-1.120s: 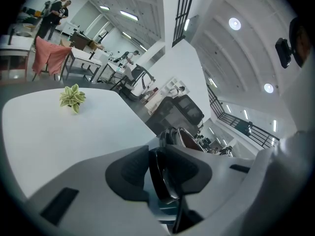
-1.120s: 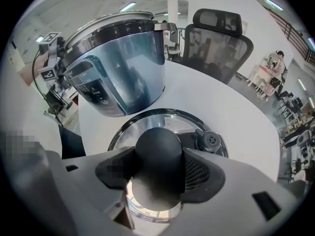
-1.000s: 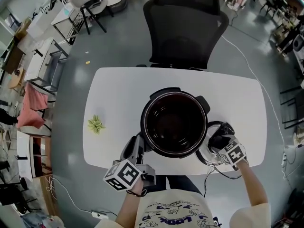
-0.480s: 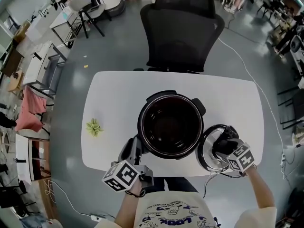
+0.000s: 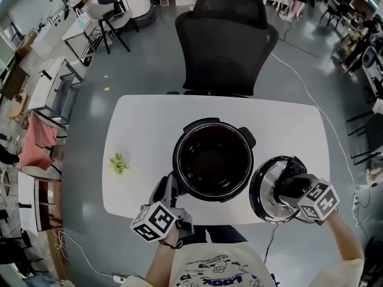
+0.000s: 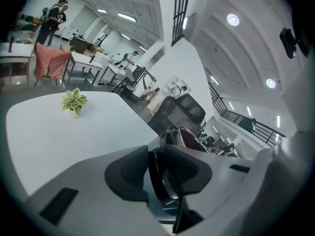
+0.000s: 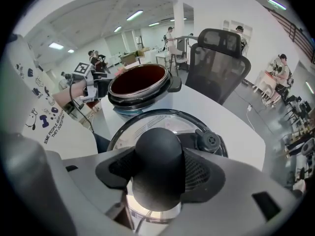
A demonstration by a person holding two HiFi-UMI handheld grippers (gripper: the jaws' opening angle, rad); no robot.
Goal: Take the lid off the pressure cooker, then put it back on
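The black pressure cooker (image 5: 179, 160) stands open on the white table (image 5: 143, 130), its dark inner pot bare. My left gripper (image 5: 169, 187) reaches in from the front left, its jaws shut on the cooker's black side handle (image 6: 162, 181). To the cooker's right, the round lid (image 5: 266, 196) with its shiny metal top and black rim hangs in the air above the table's front right corner. My right gripper (image 5: 287, 184) points steeply down and is shut on the lid's black knob (image 7: 158, 161). In the right gripper view the lid (image 7: 147, 124) lies under the jaws, with the cooker (image 7: 140, 85) beyond.
A small green plant (image 5: 118, 162) sits on the table's left part. A black office chair (image 5: 224, 40) stands behind the far edge. A cable (image 5: 272, 235) hangs by the front right corner. My torso is close to the front edge.
My right gripper has risen with the lid, which looks larger and sits further right and nearer the front. The left gripper and the cooker have stayed put.
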